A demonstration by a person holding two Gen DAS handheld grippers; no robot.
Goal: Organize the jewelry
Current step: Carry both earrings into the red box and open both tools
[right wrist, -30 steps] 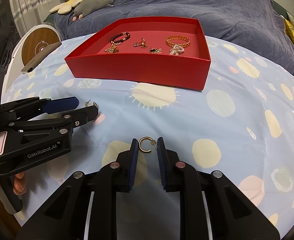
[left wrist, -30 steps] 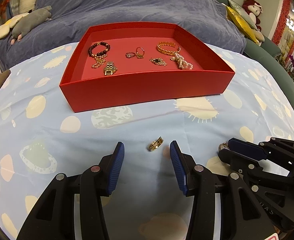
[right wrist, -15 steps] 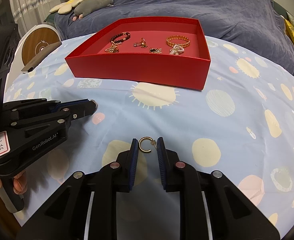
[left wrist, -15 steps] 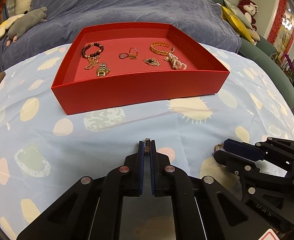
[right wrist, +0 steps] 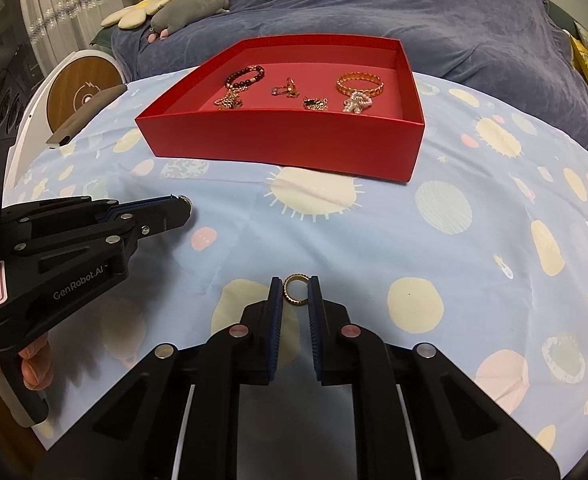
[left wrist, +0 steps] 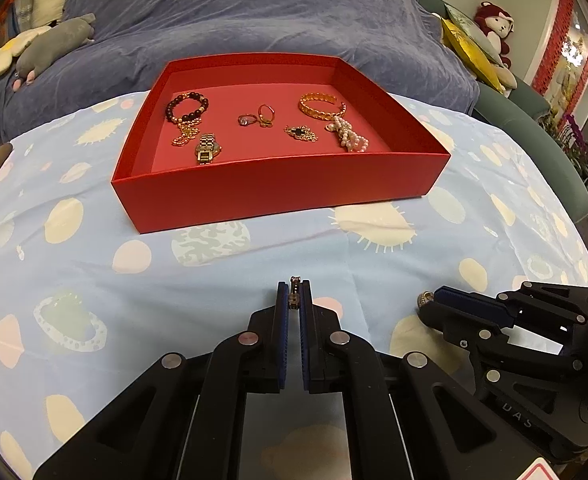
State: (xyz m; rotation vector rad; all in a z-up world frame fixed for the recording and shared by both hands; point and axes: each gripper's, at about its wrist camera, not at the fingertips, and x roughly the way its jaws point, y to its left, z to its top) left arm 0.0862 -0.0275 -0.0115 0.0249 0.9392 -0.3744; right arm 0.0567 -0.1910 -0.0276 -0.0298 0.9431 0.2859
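A red tray [left wrist: 278, 188] sits on the spotted blue cloth and holds several pieces: a dark bead bracelet [left wrist: 186, 106], a gold watch [left wrist: 207, 149], rings [left wrist: 254, 117], a gold bangle [left wrist: 320, 106] and a pearl piece [left wrist: 350, 138]. My left gripper [left wrist: 294, 294] is shut on a small gold earring [left wrist: 294, 290], held just above the cloth in front of the tray. My right gripper [right wrist: 296, 290] is shut on a gold hoop ring [right wrist: 295, 290], to the right of the left one. The tray also shows in the right wrist view [right wrist: 286, 140].
A blue-grey covered sofa [left wrist: 254, 12] lies behind the table with plush toys [left wrist: 34, 48] on it. A round white and wood device [right wrist: 82, 84] stands at the table's left edge. A yellow cushion [left wrist: 470, 52] lies at the back right.
My left gripper closed on the small gold earring and lifted it off the cloth toward the tray. My right gripper kept hold of the gold hoop and rose slightly.
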